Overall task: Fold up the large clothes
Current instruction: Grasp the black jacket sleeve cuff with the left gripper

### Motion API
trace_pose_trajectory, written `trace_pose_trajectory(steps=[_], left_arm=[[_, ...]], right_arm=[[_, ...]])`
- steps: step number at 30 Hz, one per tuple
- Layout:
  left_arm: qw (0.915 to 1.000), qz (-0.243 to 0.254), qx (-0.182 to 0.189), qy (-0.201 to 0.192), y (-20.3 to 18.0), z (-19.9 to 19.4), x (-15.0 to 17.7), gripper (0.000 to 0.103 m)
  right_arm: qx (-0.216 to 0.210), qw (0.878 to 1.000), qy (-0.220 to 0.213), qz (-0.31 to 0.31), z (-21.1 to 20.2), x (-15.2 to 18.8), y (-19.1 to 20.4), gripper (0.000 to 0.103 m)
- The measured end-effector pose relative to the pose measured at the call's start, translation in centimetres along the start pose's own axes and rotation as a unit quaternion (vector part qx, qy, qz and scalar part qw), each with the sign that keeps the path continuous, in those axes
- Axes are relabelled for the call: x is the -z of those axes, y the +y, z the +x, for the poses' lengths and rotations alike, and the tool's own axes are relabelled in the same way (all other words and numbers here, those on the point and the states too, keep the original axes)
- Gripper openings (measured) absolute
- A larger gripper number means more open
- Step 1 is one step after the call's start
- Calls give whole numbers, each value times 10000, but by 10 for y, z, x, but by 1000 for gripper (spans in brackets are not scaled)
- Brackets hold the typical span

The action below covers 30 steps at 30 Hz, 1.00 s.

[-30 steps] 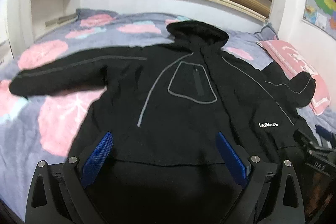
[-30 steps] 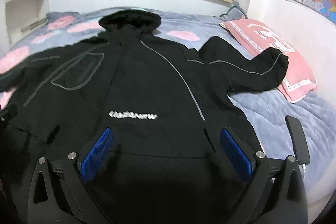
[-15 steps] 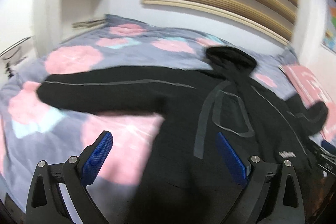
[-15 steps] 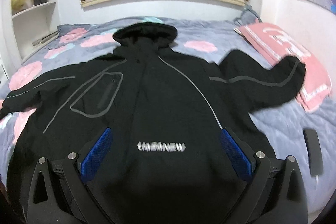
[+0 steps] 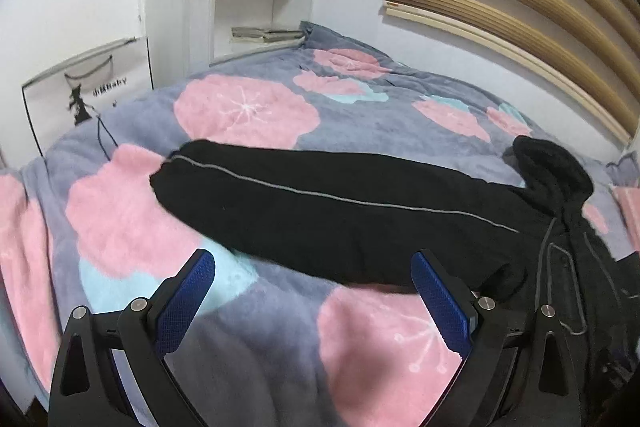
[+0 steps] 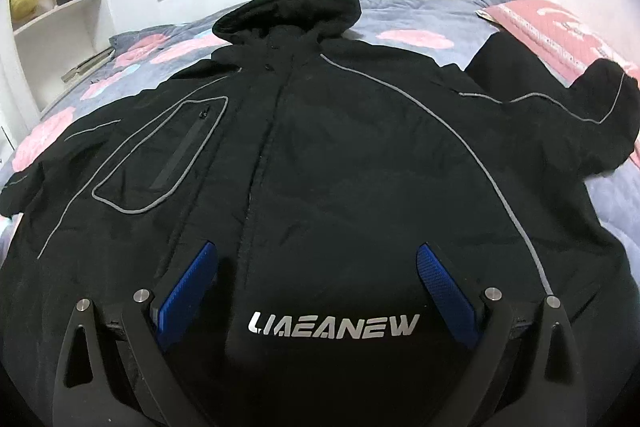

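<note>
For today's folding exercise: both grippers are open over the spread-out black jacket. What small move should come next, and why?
Probably lower the left gripper onto the outstretched sleeve and grip it near the cuff. The jacket lies flat, front up, on the bedspread; the left gripper faces that sleeve, open and empty.

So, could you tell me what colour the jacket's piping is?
Grey piping on the black jacket, clearest from the right wrist.
</note>
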<state>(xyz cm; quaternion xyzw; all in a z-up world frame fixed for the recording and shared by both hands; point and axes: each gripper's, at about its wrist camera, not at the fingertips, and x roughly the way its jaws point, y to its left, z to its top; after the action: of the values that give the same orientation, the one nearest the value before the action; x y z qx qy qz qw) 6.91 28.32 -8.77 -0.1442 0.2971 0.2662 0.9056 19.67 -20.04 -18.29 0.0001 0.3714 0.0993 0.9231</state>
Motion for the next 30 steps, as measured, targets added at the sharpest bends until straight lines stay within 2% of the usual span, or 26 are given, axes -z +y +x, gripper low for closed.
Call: trace_pose_trajectory(steps=[4, 14, 18, 21, 22, 23, 25, 26, 28, 30], left_arm=[[9997, 108, -193, -61, -7, 9, -1, 99], [9992, 212, -327, -126, -12, 22, 0, 99], [9989, 110, -466, -10, 2, 38, -1, 99], [9972, -453, -558, 192, 42, 55, -7, 99], [9944, -915, -405, 348, 68, 64, -11, 99], [9917, -1173, -269, 449, 82, 71, -13, 98], [9795, -1907, 6, 644, 123, 88, -16, 98], [9745, -2145, -12, 664, 135, 94, -16, 98], [9661, -2474, 75, 738, 158, 110, -18, 99], [9620, -2589, 137, 862, 166, 128, -20, 98]], right_arm=[[67, 10000, -13, -64, 0, 5, 2, 101], [139, 9998, 83, -137, 6, 5, 5, 103], [157, 9997, 118, -163, 8, 5, 6, 103], [159, 9996, 141, -174, 9, 5, 6, 103], [155, 9996, 148, -176, 9, 5, 6, 103], [151, 9996, 159, -177, 10, 5, 6, 103], [147, 9996, 178, -183, 11, 5, 6, 103], [146, 9996, 185, -185, 11, 5, 5, 103], [150, 9995, 191, -189, 12, 5, 6, 103], [155, 9995, 196, -195, 12, 5, 6, 103]])
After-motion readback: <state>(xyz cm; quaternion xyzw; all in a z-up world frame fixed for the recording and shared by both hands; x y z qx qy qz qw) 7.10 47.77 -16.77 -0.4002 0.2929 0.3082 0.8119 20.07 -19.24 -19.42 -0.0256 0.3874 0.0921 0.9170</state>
